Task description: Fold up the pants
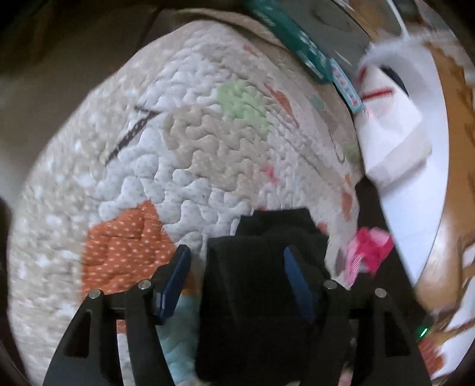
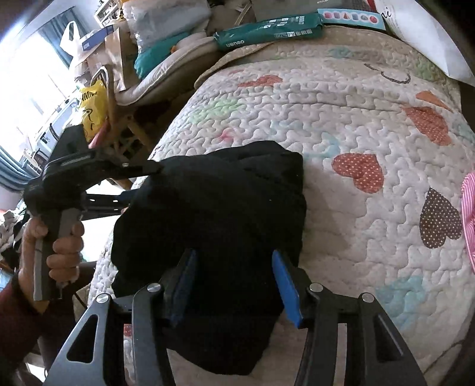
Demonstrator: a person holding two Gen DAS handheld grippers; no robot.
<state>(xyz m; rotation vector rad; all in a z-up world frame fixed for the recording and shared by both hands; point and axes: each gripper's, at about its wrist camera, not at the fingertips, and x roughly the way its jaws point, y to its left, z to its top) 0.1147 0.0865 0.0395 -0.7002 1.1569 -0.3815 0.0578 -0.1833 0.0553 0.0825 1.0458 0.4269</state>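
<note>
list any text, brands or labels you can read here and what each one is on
"deli", upside down: green package at the quilt's far edge; its smaller print is too small.
Black letters on yellow bag: partly hidden, unreadable.
Blue strip with coloured shapes: unreadable.
Left wrist view: everything too blurred.

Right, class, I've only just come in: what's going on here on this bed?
A person is folding black pants on a quilted heart-print bedspread, with a two-finger gripper in each hand. The pants lie bunched into a compact bundle near the bed's edge. The right gripper has its jaws open, one on each side of the bundle's near end. The left gripper is also open, with the fabric between its fingers. Neither is visibly clamped on the fabric.
</note>
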